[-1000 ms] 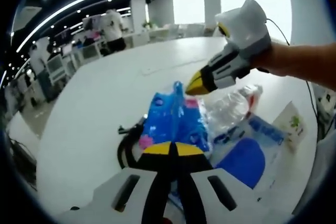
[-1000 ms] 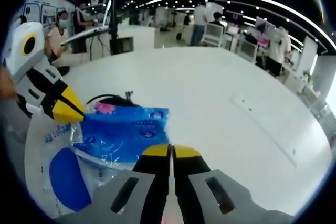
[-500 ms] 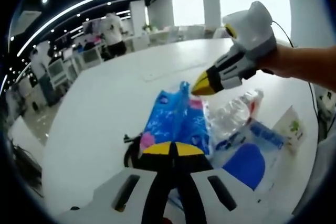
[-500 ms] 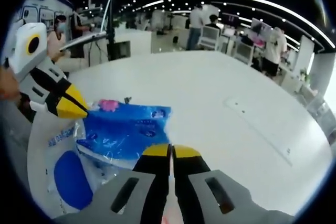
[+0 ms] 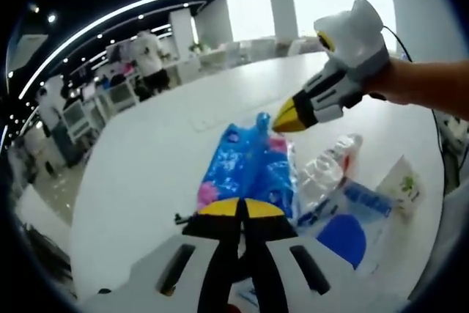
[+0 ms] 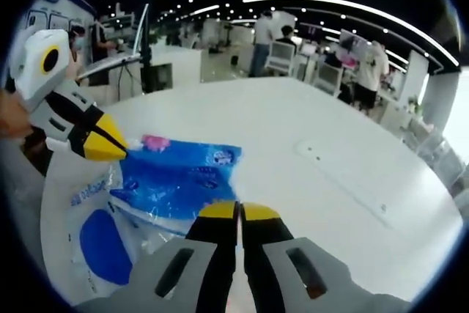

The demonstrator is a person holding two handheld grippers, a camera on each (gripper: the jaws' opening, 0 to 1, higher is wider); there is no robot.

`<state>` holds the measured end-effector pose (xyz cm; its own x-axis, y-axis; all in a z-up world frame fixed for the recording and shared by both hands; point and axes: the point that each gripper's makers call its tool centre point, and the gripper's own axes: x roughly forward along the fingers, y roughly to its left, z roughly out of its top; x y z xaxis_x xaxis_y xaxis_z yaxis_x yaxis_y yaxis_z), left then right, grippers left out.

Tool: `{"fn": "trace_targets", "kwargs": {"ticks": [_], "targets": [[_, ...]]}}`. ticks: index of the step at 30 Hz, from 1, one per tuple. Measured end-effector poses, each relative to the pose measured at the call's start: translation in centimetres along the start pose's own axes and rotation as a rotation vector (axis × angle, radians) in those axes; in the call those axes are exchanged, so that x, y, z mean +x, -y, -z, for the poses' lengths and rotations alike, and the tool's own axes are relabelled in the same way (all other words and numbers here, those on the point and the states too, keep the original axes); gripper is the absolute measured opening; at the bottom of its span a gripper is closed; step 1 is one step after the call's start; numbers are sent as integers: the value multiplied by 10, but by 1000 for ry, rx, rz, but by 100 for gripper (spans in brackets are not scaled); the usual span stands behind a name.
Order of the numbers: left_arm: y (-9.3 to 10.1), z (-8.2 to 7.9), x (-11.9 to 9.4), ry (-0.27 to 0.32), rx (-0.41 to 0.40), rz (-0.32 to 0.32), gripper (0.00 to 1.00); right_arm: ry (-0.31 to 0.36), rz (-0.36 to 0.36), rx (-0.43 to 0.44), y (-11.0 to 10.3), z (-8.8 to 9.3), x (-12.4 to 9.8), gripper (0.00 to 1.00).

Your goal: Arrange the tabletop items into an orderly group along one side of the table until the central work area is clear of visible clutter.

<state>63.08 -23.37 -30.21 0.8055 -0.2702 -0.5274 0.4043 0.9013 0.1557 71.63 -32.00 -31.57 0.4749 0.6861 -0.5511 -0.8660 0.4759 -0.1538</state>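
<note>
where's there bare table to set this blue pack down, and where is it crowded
Bare white table runs wide beyond the blue pack, out toward the flush cover plate and the far edge. It is crowded on the other side: a white bag with a blue patch, a clear plastic bottle and a small white packet lie packed together there.

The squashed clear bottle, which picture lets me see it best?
The left gripper view. There the clear bottle lies in the open between the blue packet and the white-and-blue bag, red cap end showing. In the right gripper view I cannot pick it out; the bags lie where it would be.
</note>
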Motion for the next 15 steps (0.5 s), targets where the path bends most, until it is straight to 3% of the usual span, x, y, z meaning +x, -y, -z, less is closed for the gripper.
{"fn": "trace_targets", "kwargs": {"ticks": [15], "targets": [[37, -24, 9, 9, 70, 73, 0, -7, 75, 41, 22, 18, -46, 1]]}}
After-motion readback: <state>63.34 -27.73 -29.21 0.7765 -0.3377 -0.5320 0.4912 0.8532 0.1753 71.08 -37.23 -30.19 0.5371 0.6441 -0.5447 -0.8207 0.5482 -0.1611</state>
